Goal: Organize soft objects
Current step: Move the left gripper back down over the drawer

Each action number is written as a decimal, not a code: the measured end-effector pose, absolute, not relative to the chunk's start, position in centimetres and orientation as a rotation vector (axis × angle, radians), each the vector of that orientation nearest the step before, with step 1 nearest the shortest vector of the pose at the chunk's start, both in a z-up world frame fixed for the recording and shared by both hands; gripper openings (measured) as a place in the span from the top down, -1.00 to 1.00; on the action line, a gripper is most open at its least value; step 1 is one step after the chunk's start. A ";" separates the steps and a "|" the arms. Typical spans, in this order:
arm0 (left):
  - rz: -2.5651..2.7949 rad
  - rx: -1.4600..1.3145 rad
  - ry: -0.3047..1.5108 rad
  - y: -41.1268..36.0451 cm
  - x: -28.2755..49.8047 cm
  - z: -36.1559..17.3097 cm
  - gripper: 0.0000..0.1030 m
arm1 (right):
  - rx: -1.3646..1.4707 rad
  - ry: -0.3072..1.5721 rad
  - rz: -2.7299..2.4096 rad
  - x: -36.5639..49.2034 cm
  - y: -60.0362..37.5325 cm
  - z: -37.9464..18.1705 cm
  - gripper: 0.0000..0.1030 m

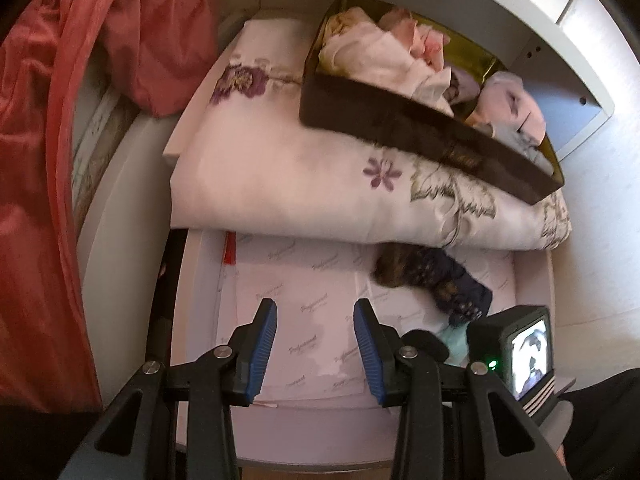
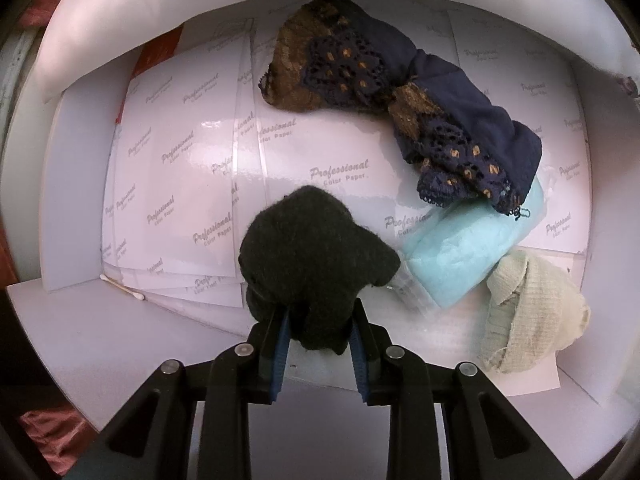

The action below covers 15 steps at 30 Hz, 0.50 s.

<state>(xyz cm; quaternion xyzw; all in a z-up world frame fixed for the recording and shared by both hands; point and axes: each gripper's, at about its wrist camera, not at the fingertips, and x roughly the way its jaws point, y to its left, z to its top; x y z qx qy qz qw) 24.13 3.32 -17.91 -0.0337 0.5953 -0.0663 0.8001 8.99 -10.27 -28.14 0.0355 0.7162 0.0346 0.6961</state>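
My right gripper (image 2: 319, 318) points down into a white drawer (image 2: 120, 344) and is shut on a black woolly bundle (image 2: 312, 256) that bulges above its blue pads. Beside it lie a navy and brown lace garment (image 2: 400, 100), a pale blue soft pack (image 2: 460, 248) and a cream knitted piece (image 2: 532, 312). In the left wrist view my left gripper (image 1: 316, 320) hangs open over the drawer's paper lining with nothing between its fingers. The lace garment (image 1: 432, 276) lies to its right, and the right gripper's camera body (image 1: 516, 352) stands at the lower right.
A folded floral quilt (image 1: 300, 176) sits above the drawer, bearing a dark box (image 1: 400, 132) filled with pale cloths. Red garments (image 1: 48, 160) hang at the left. Printed paper sheets (image 2: 192, 184) line the drawer. A cotton swab (image 2: 122, 287) lies near its front left.
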 end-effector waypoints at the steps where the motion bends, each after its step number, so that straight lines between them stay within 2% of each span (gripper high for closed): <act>1: -0.146 -0.067 1.283 3.2 23.9 -18.2 0.23 | 0.080 1.598 0.078 9.0 -10.3 -28.2 0.46; 15: -0.148 -0.067 1.417 2.7 22.7 -21.8 0.23 | 0.075 1.598 0.071 8.4 -10.7 -28.2 0.46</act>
